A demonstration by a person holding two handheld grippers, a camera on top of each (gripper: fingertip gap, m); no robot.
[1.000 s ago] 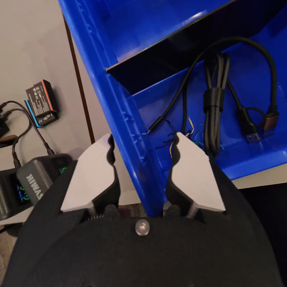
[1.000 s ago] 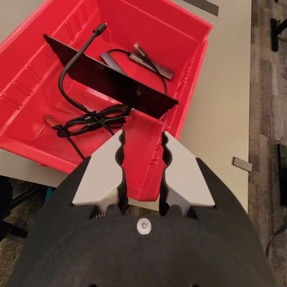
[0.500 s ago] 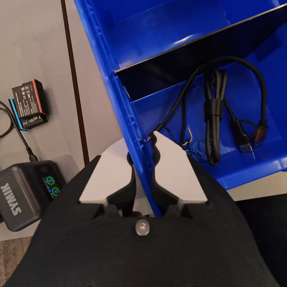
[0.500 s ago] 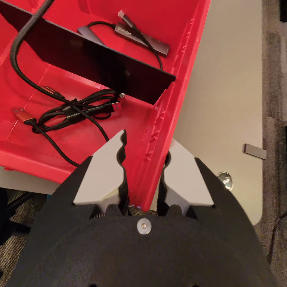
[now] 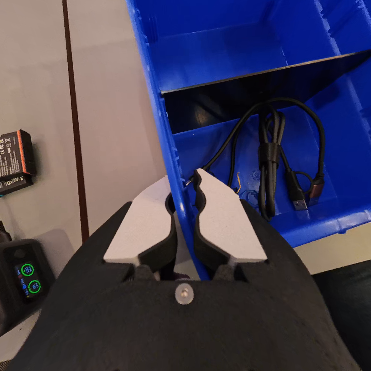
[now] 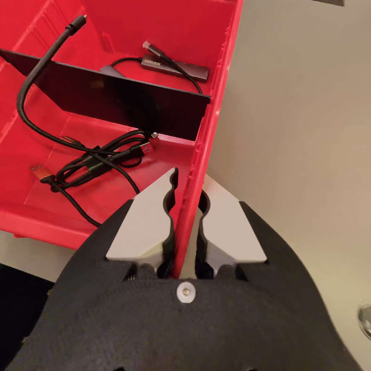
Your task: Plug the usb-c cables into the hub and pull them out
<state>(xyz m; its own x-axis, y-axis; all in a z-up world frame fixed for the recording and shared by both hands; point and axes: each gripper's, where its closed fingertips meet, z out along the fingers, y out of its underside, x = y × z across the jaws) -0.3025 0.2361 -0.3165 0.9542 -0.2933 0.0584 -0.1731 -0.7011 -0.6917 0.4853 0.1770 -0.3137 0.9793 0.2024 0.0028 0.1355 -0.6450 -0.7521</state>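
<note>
My left gripper [image 5: 181,174] is shut on the left wall of a blue bin [image 5: 220,60], one finger outside and one inside. In the bin's near compartment lies a bundle of black cables [image 5: 268,156] with USB plugs. My right gripper [image 6: 190,173] is shut on the right wall of a red bin [image 6: 224,60]. A dark grey hub [image 6: 174,67] lies in the red bin's far compartment with a plug resting across it. A tied black cable bundle [image 6: 96,164] lies in the near compartment. A thick braided cable [image 6: 40,66] arches over the black divider [image 6: 120,100].
A black divider [image 5: 241,96] splits the blue bin. Left of it on the grey table lie a black battery [image 5: 16,160] and a charger with green-lit display [image 5: 26,275]. A dark seam [image 5: 74,120] crosses the table. A small round metal part [image 6: 365,321] sits at the right. The gap from one gripper's tips to the other's is roughly 80 cm.
Both grippers moved forward over the bin walls and closed on them: left on the blue bin's left wall, right on the red bin's right wall.
</note>
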